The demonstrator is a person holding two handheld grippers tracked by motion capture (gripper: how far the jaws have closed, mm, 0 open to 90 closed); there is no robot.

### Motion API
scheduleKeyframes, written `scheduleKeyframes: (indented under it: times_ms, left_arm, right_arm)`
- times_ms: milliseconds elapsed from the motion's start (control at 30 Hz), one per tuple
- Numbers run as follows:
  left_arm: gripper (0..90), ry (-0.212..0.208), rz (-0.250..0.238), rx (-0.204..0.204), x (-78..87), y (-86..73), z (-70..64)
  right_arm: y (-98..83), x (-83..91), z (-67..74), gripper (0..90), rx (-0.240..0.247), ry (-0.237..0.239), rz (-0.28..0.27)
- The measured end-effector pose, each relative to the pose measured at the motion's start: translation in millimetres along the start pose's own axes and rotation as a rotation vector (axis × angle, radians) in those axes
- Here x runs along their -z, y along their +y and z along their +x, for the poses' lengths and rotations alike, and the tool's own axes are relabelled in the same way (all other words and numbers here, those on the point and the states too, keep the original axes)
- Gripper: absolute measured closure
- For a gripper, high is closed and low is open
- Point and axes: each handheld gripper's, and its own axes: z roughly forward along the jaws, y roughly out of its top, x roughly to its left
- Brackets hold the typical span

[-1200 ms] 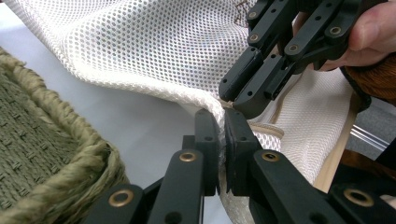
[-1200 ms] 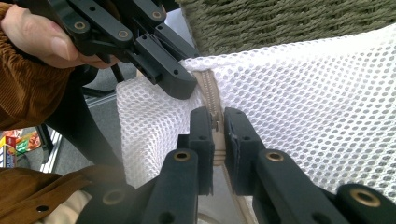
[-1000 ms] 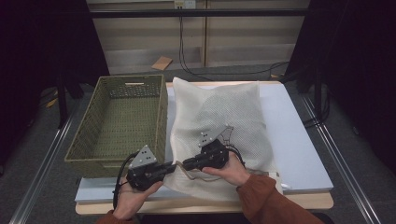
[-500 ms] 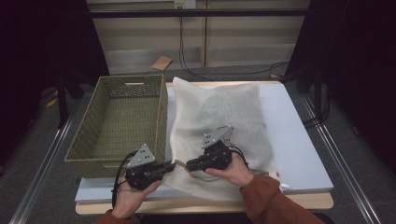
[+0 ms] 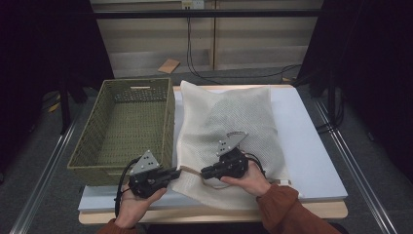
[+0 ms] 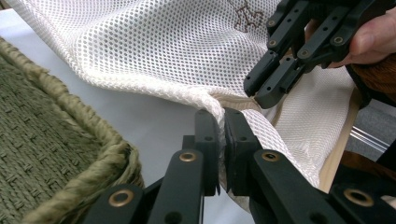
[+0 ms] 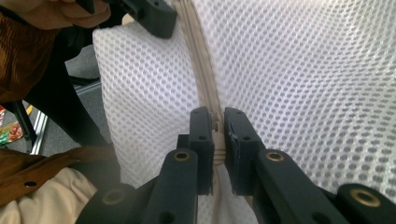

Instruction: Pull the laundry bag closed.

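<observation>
White mesh laundry bag (image 5: pixel 229 131) lies flat on the pale table top (image 5: pixel 311 146), just right of the green woven basket (image 5: pixel 122 129), its near-left corner overhanging toward the person. Beige zipper tape (image 7: pixel 205 79) runs along the bag's near edge, and its long axis lies roughly on the line between the two grippers. Left gripper (image 5: pixel 176 171) sits low at the table's near edge, jaws pointing right, clamped on the bag's corner hem; in the left gripper view the mesh bunches between the pads (image 6: pixel 233 140). Right gripper (image 5: pixel 204 171) lies just to the right, jaws pointing left toward the other, pinched together on the zipper tape at what looks like a small metal slider (image 7: pixel 217 126); whether the pull tab itself is caught I cannot tell. Both forearms come in low and level, wrists near the table. Judgement: left anchors the corner, so the right is the one placed to run the slider along the tape, away from the left.
</observation>
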Motion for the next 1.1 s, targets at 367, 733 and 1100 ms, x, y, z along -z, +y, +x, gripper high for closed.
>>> scheduleKeyframes:
  times_ms: [367, 733, 1100]
  left_arm:
    - [85.7, -0.006, 0.003, -0.006, -0.4, 0.5, -0.3]
    - [85.7, -0.005, 0.003, -0.004, 0.2, 1.2, 0.1]
    - [85.8, -0.002, 0.004, -0.002, 0.7, 1.3, 0.9]
  right_arm:
    - [-6.3, 8.7, -0.3, 82.7, -0.006, -0.014, 0.003]
    - [-6.6, 7.1, -0.1, 82.7, -0.006, -0.014, 0.005]
    - [-9.2, 6.8, 1.0, 82.8, -0.008, -0.021, 0.022]
